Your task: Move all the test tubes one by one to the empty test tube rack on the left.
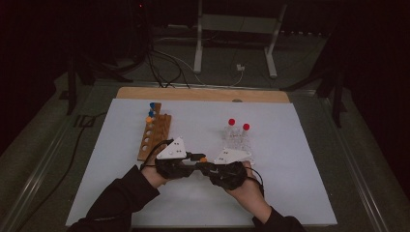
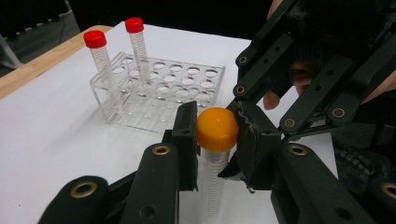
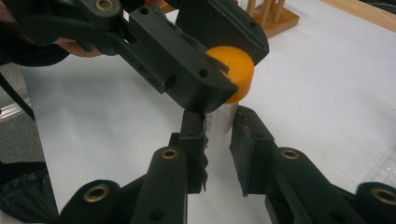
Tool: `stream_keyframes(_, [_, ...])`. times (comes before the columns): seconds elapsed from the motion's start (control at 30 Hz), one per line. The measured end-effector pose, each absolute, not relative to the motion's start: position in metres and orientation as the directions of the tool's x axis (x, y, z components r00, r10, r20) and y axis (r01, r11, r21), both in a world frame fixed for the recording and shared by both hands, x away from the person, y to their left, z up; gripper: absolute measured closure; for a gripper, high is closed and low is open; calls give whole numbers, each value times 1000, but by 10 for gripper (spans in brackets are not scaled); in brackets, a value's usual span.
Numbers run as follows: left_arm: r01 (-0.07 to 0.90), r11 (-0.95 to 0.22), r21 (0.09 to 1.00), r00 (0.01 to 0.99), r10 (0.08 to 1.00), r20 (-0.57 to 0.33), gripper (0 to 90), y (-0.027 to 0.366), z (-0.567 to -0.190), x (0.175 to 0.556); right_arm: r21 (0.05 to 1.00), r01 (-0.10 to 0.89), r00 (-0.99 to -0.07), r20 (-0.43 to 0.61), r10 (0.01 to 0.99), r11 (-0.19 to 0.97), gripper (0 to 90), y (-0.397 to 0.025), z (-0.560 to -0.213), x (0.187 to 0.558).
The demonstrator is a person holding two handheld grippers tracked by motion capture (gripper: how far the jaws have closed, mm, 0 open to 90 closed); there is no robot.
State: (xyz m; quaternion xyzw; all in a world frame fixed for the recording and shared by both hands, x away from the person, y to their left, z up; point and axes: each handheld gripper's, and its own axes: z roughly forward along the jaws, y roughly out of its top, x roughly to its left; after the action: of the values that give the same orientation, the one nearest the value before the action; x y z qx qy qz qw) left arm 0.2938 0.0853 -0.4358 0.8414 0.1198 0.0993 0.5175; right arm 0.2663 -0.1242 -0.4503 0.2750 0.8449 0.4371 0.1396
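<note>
Between both claws: orange-capped tube (image 2: 216,140) | left gripper (image 2: 215,135) clamps cap, right gripper (image 3: 219,135) narrow around body | step: handover | next: release left.

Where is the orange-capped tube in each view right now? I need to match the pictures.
High view: orange-capped tube at centre, a small orange dot between the two tongs.
Left gripper view: lower centre, cap between that gripper's jaws.
Right gripper view: upper centre, cap partly behind the other tongs.
Shared landmark: the white table cover.
</note>
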Motion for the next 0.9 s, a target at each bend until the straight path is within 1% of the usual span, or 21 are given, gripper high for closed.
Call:
stream_keyframes(0.1, [101,-431,896,953,300,36,718,86,-433,295,822,341,-810,11,586,456,737,-125,-450,267])
stream_keyframes(0.13, [104,-428,898,954,298,32,719,86,-432,296,824,344,-809,17,588,450,712,-126,-449,267])
stream_keyframes(0.17, [104,-420,901,953,303,31,719,87,-430,296,826,346,-804,17,594,444,654,-126,-448,267])
stream_keyframes(0.3, [106,-403,909,948,318,30,719,92,-421,299,845,338,-786,13,618,414,544,-132,-444,266])
stream_keyframes(0.43, [107,-391,914,940,339,34,719,98,-412,303,860,319,-779,-1,627,399,415,-137,-438,265])
stream_keyframes(0.57, [104,-385,917,929,367,49,719,107,-401,308,876,317,-771,15,637,364,289,-141,-434,265])
stream_keyframes(0.7, [105,-365,925,913,405,56,719,119,-389,314,888,312,-763,23,646,338,145,-144,-432,264])
stream_keyframes(0.87, [98,-346,933,891,447,72,719,134,-374,320,896,320,-749,40,661,308,40,-146,-429,265])
stream_keyframes(0.9, [105,-335,936,888,455,63,719,137,-372,321,897,322,-746,43,665,303,33,-147,-429,265])
